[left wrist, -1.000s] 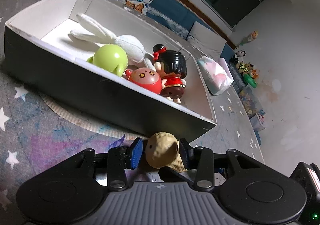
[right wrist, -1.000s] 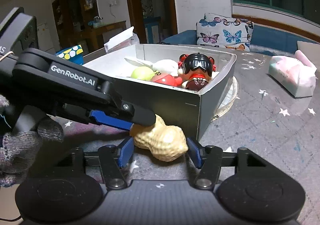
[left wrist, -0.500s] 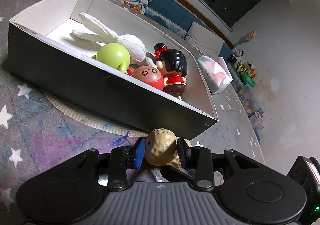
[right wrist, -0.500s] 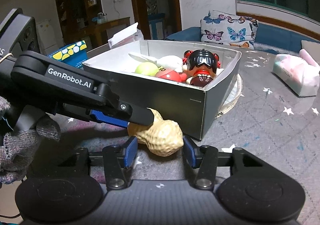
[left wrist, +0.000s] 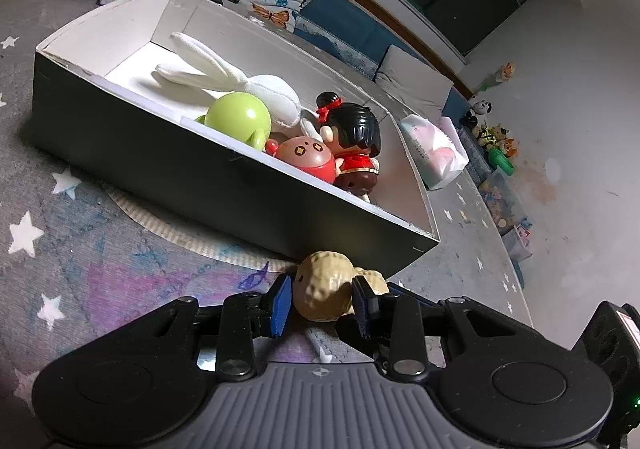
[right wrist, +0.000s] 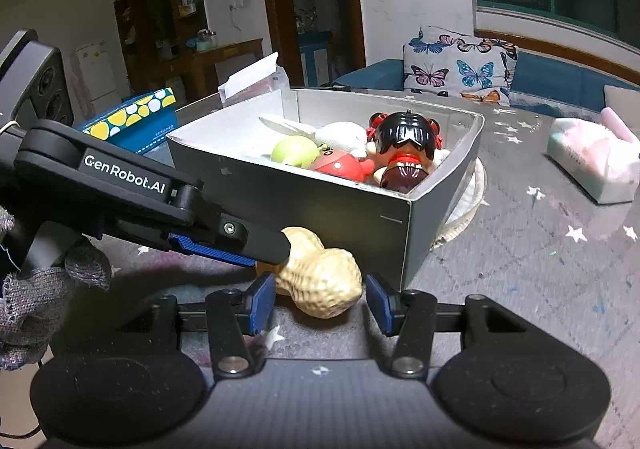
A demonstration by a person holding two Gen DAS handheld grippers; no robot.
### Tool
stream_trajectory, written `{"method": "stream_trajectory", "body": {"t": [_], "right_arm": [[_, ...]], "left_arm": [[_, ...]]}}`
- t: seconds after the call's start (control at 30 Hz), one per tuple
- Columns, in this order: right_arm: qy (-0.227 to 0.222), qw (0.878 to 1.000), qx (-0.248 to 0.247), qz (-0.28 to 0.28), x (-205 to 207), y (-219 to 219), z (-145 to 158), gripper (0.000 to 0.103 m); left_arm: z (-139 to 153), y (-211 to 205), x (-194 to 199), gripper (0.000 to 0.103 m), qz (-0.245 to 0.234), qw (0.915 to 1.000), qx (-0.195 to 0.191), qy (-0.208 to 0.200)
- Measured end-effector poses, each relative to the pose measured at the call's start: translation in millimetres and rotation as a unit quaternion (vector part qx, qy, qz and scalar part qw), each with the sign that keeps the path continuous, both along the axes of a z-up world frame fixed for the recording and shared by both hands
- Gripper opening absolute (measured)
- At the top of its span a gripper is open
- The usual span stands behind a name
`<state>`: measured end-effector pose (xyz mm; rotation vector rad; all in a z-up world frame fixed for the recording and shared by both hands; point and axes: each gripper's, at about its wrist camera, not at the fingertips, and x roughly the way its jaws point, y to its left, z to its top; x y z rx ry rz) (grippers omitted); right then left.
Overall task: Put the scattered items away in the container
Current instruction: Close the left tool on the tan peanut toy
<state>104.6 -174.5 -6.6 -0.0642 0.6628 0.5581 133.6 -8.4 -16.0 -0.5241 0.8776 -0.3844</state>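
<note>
A peanut toy [left wrist: 326, 287] lies on the worktop [left wrist: 80, 249] just outside the near corner of the box [left wrist: 200, 177], and both hand-held grippers are at it. The left hand-held gripper [left wrist: 320, 305] has just been closing; its 2 blue pads [left wrist: 280, 303] now sit against the sides of one lobe of the peanut, so it appears to grip it. In the right wrist view that same tool reaches in from the left, its finger lying over the far lobe. The right hand-held gripper [right wrist: 318, 301] has also narrowed around the other lobe [right wrist: 320, 285], which sits between its pads [right wrist: 262, 301]; a small gap shows on the right side, so its jaws look narrow but not pressing. The peanut touches or nearly touches the box's dark outer wall; which, I cannot tell. Inside the box lie a white bunny [left wrist: 256, 85], a green ball toy [left wrist: 238, 117], a round red toy [left wrist: 308, 159] and a doll [left wrist: 356, 141] with black hair and a red dress, crowded toward the near end. The box rests on a round mat [left wrist: 168, 229]. A gloved hand [right wrist: 36, 289] holds the left tool. A tissue pack [right wrist: 592, 161] lies well apart on the worktop, and a butterfly cushion [right wrist: 456, 69] sits behind
</note>
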Motion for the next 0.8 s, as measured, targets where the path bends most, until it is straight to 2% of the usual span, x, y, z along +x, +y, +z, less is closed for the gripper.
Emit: {"method": "stream_trajectory", "body": {"t": [0.27,0.47,0.6,0.8], "right_arm": [[-0.004,1.0,-0.008,0.023,-7.7,3.4,6.5,0.05],[0.003,1.0,-0.008,0.018,-5.3,4.0,3.0,0.05],[0.008,1.0,-0.007,0.024,-4.4,6.4,1.3,0.043],[0.013,1.0,-0.005,0.022,-4.7,7.5,-2.3,0.042]], "left_arm": [[-0.4,1.3,-0.9,0.035,0.002,1.0,0.002,-0.001],[1.0,2.0,0.7,0.035,0.003,1.0,0.004,0.002],[1.4,1.9,2.1,0.035,0.002,1.0,0.004,0.002],[1.1,1.2,2.0,0.036,-0.007,0.9999,0.006,-0.007]]}}
